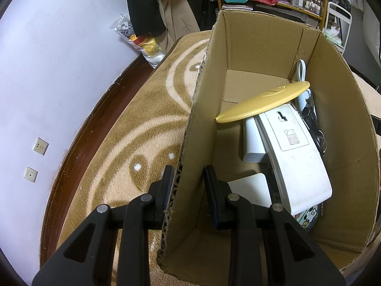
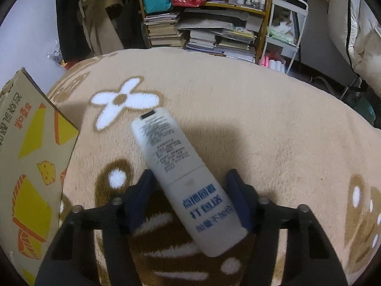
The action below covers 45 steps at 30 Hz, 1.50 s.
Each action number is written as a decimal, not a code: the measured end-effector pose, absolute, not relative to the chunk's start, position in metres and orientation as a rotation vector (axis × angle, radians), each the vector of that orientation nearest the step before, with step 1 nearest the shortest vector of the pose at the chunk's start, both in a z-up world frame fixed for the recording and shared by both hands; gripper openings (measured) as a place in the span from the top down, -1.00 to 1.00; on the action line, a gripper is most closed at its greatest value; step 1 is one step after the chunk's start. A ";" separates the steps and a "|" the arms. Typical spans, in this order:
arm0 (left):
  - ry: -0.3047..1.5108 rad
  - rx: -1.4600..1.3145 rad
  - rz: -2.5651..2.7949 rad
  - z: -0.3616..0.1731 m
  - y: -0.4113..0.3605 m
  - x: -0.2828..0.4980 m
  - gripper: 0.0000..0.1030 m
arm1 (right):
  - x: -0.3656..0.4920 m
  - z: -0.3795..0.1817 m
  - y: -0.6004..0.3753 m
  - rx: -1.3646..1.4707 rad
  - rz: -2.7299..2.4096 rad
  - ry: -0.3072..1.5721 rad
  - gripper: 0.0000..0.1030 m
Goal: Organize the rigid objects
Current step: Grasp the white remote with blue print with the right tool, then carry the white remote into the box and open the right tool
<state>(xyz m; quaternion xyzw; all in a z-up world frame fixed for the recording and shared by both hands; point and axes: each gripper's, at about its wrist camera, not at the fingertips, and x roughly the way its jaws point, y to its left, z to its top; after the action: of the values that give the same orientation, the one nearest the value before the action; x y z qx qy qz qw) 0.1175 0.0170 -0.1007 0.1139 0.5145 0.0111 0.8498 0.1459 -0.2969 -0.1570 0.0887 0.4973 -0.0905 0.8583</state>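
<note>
Inside the cardboard box (image 1: pixel 266 47) lie a yellow disc (image 1: pixel 264 101) and white devices (image 1: pixel 297 155).

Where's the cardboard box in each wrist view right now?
Left wrist: cardboard box fills centre and right, its near wall between the left gripper's fingers.
Right wrist: only its printed outer side shows, at the left edge.
Shared landmark: the tan patterned rug under the box.

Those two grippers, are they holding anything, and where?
Left gripper straddles the cardboard box's side wall. Right gripper brackets the white remote's lower half; contact unclear.
</note>
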 end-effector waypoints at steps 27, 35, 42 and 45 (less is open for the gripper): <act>1.073 0.244 0.023 -0.095 0.018 0.115 0.50 | 0.105 -0.039 -0.238 0.265 -0.050 0.805 0.15; 1.072 0.245 0.024 -0.095 0.018 0.113 0.50 | 0.101 -0.025 -0.184 0.264 0.082 0.820 0.15; 1.071 0.246 0.024 -0.094 0.019 0.113 0.49 | 0.098 -0.041 -0.147 0.216 0.153 0.868 0.15; 1.071 0.241 0.027 -0.093 0.020 0.113 0.45 | 0.096 -0.048 -0.144 0.204 0.155 0.879 0.14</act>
<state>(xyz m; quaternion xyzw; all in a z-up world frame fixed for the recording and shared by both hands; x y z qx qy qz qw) 0.1132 0.0199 -0.0929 0.1145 0.5088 0.0128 0.8531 0.0955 -0.1438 -0.0478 0.0987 0.4245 0.0748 0.8969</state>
